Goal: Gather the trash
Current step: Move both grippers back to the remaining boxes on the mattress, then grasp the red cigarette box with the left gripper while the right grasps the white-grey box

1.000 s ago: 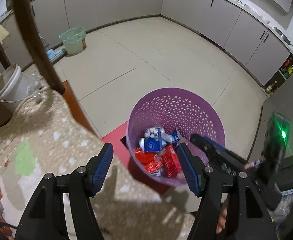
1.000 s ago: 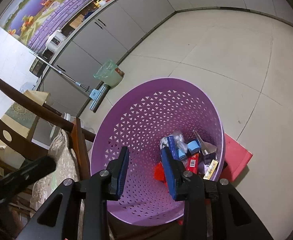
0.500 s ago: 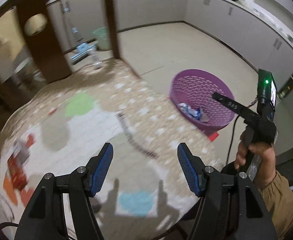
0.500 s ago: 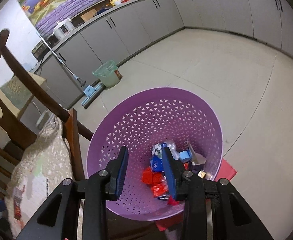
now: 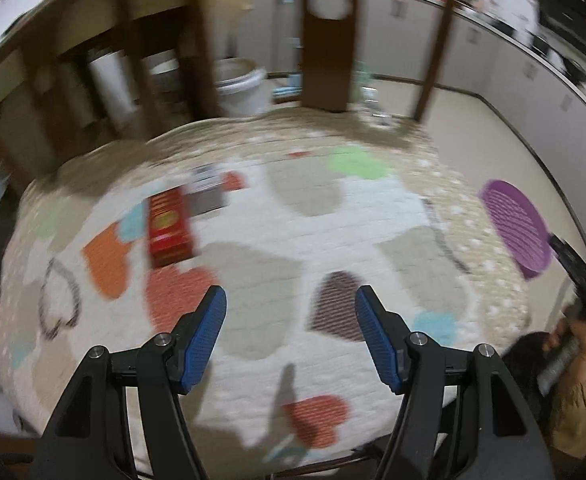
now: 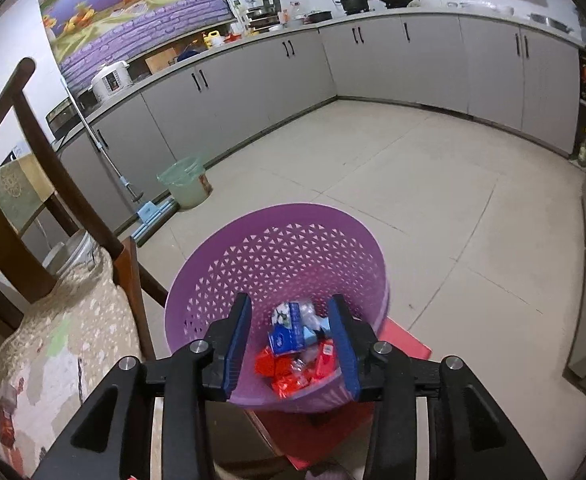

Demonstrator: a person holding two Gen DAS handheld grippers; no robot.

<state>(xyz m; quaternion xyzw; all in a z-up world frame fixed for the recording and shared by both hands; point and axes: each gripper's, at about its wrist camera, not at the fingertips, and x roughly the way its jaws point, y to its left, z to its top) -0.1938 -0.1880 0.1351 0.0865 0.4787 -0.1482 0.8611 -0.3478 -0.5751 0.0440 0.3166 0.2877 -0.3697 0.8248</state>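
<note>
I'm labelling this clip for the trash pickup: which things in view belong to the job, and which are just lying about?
Belongs to the job:
- red box on the table
- purple basket
- wrappers inside it

Just lying about:
- green bucket
- mop
- white pail
- rice cooker

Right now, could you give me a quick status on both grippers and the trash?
Left gripper open, empty, over tablecloth. Right gripper open above purple basket. Red box remains on table. Nothing blocking.
</note>
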